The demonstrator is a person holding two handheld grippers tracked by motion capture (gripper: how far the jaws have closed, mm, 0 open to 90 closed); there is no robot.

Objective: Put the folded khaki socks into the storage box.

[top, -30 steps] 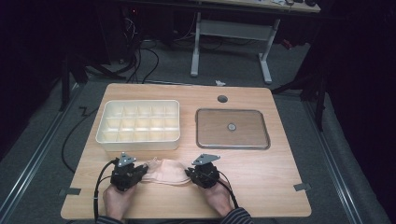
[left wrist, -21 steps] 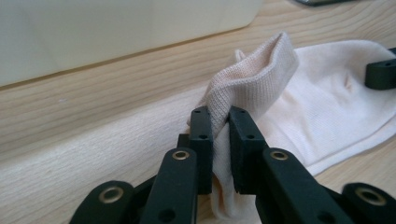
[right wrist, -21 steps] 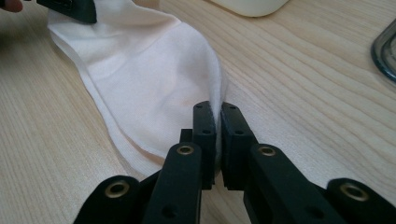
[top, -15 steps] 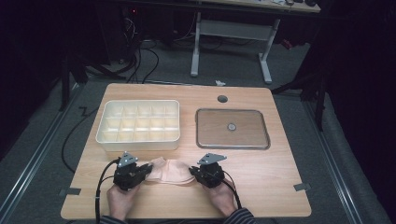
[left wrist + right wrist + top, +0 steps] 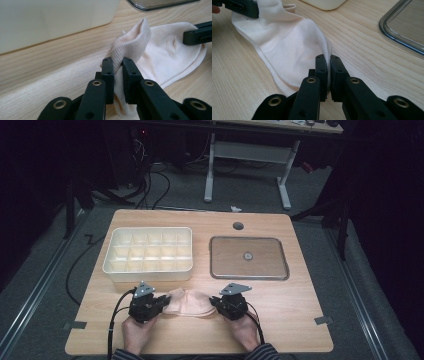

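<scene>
I am pinching the sock (image 5: 189, 302) at both ends, left gripper (image 5: 117, 68) and right gripper (image 5: 328, 65) clamping fabric, stretching it flat above the desk (image 5: 290, 310).

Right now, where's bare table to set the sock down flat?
Free: the wood right of the right gripper, below the metal tray out to the table edge; also the near-left corner beside the left gripper. Crowded: the strip between the sock and the white divided box, and the gap between box and tray.
</scene>
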